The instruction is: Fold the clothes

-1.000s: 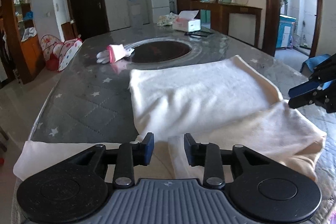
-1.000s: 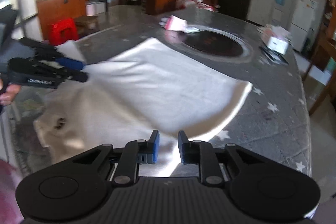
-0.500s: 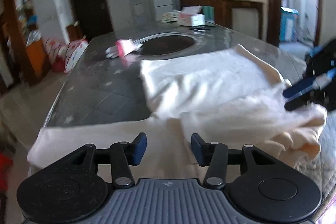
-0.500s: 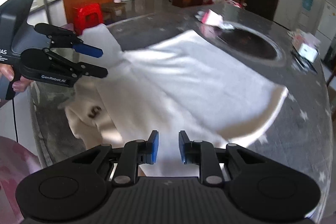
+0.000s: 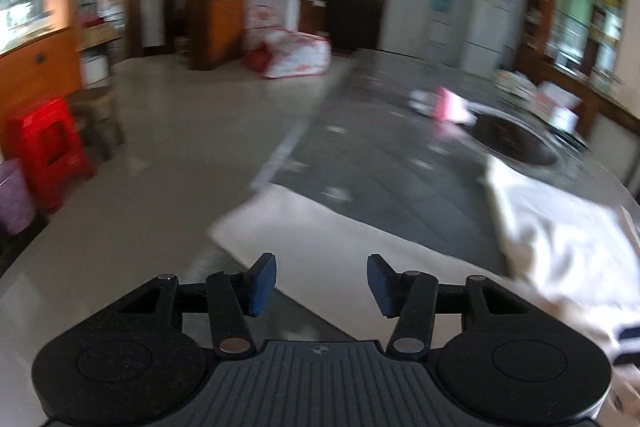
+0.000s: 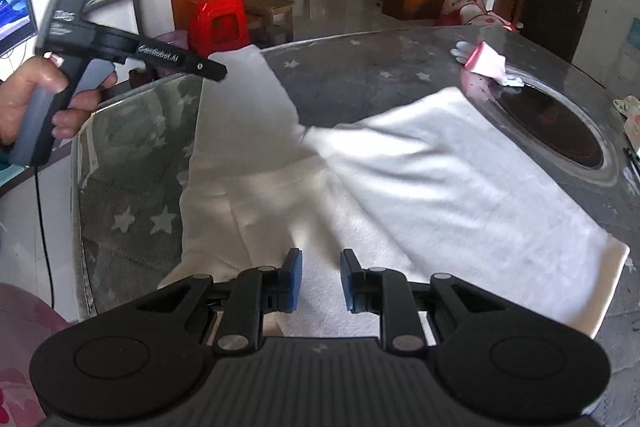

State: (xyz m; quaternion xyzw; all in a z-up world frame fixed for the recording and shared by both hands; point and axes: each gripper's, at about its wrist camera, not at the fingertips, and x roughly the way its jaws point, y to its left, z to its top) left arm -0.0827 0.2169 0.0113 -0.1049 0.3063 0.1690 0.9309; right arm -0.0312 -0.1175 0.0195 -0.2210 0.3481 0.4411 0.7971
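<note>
Left wrist view, blurred by motion: the left gripper (image 5: 322,281) has its jaws wide apart with nothing between them, poised above the near corner of the grey star-patterned table (image 5: 384,183). A flat strip of the cream garment (image 5: 344,243), apparently a sleeve, runs under the jaws and ends at the table's edge, while the bunched body of the garment lies to the right. Farther along the table sit a pink-and-white glove (image 5: 444,105) and a dark round inset (image 5: 516,141). A red stool (image 5: 48,147) stands on the floor at left.

Right wrist view: the right gripper (image 6: 321,281) hovers just over the garment (image 6: 440,183), its jaws parted by a narrow gap and holding nothing. The garment spreads across the table (image 6: 352,83), its body reaching toward the dark round inset (image 6: 556,131) and one sleeve stretching to the far-left table edge. At that edge the left gripper (image 6: 218,70) is seen from the side, held in a person's hand (image 6: 36,99); its tip lies just over the sleeve's end. From this angle I cannot tell how its jaws stand. The glove (image 6: 486,61) rests beyond the garment, and the red stool (image 6: 220,23) is behind the table.
</note>
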